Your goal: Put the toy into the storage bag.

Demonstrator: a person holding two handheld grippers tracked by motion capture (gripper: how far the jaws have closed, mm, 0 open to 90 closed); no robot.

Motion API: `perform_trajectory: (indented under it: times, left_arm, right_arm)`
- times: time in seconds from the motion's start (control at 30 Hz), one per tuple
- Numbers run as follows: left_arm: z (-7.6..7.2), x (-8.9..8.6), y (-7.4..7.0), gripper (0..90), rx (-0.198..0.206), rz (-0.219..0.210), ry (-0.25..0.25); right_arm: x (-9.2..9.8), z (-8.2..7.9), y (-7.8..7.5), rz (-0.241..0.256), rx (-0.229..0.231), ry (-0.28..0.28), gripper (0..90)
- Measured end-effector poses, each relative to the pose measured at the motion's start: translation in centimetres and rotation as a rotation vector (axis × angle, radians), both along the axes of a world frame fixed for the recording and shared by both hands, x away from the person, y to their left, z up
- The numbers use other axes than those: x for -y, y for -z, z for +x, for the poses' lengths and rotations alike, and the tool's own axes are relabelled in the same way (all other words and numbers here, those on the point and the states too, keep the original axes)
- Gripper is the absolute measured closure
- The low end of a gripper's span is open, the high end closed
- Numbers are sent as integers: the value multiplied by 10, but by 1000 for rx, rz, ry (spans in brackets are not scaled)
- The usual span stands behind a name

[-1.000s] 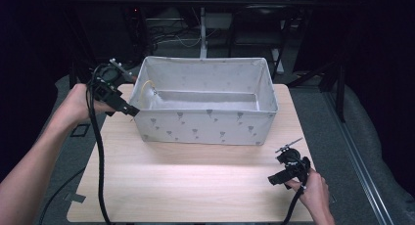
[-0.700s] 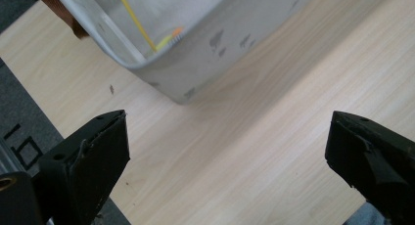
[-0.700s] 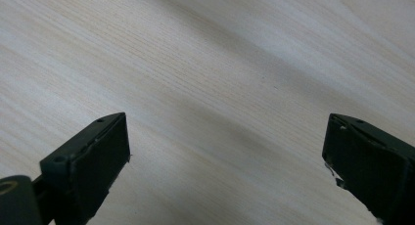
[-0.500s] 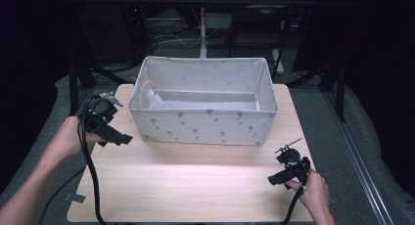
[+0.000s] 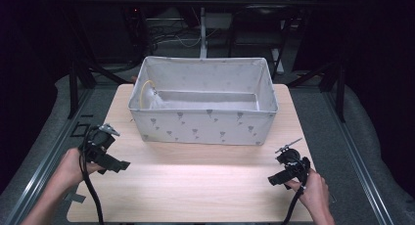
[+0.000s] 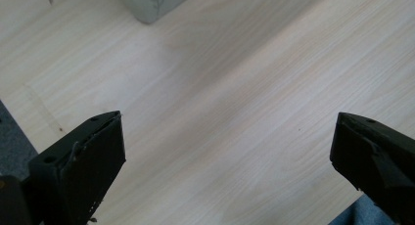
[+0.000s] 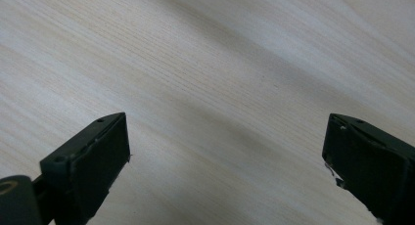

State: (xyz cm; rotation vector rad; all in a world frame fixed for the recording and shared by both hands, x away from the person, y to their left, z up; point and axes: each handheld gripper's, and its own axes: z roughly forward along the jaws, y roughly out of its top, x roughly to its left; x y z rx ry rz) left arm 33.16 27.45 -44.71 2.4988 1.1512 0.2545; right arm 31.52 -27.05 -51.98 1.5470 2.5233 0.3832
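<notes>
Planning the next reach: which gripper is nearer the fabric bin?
Left. The left gripper sits just off the fabric bin front-left corner; the right gripper lies further back.

We cannot see the bin's [image 5: 203, 128] floor near its front wall, which hides it. The left gripper view crops the bin [image 6: 151, 2] to one corner. The yellow loop [image 5: 145, 92] inside is too small to identify.
</notes>
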Motion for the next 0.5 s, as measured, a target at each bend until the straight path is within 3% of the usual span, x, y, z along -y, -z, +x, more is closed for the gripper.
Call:
perform_trajectory:
  times: [0.23, 0.4, 0.5]
  left_arm:
    - [-9, -4, 34, 1, -16, -33, -37]
    - [-10, -2, 48, 1, -34, -5, -27]
    - [-11, -3, 54, 1, -18, -4, -10]
  right_arm:
    - [0, 0, 0, -11, 1, -1, 34]
    - [0, 0, 1, -7, 4, 0, 34]
    - [1, 1, 1, -10, -4, -5, 34]
